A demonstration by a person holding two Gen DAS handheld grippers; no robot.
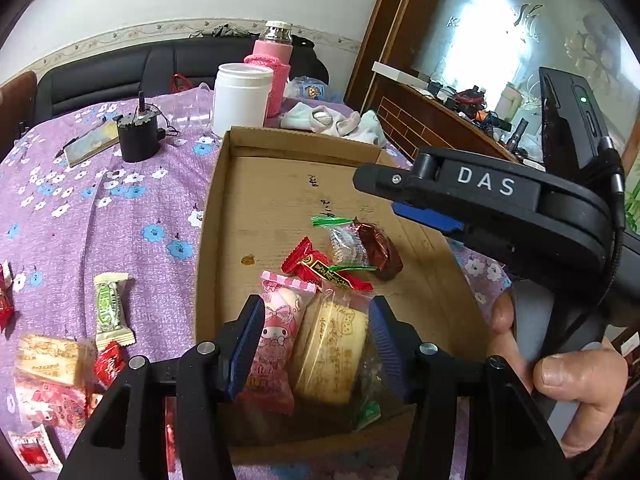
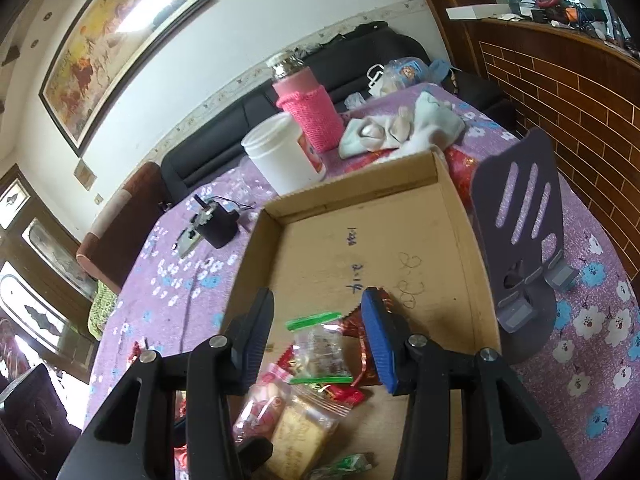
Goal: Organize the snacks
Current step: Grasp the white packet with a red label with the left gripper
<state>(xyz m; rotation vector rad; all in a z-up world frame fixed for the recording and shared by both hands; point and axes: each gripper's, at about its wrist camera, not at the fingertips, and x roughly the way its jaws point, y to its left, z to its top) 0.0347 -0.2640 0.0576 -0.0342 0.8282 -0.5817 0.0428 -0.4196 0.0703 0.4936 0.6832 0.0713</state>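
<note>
A shallow cardboard box (image 1: 256, 184) lies on the purple flowered tablecloth with several wrapped snacks in it. My left gripper (image 1: 317, 301) is open over its near end. A pink character snack (image 1: 276, 340) and a pale yellow cake (image 1: 332, 344) lie between its blue pads, resting on the box floor. Beyond them are a red candy (image 1: 320, 270), a clear packet with green ends (image 1: 346, 242) and a dark red foil sweet (image 1: 380, 248). My right gripper (image 2: 319, 295) is open above the clear packet (image 2: 322, 350), which lies loose. It also enters the left wrist view as the right gripper (image 1: 384, 200).
Loose snacks lie left of the box, among them a green-and-white candy (image 1: 112, 308) and several red and beige packets (image 1: 48, 360). A white jar (image 1: 240, 98), pink-sleeved bottle (image 1: 272, 68), black device (image 1: 138, 136) and pale cloth (image 1: 340, 120) stand behind. A grey stand (image 2: 524, 240) sits right.
</note>
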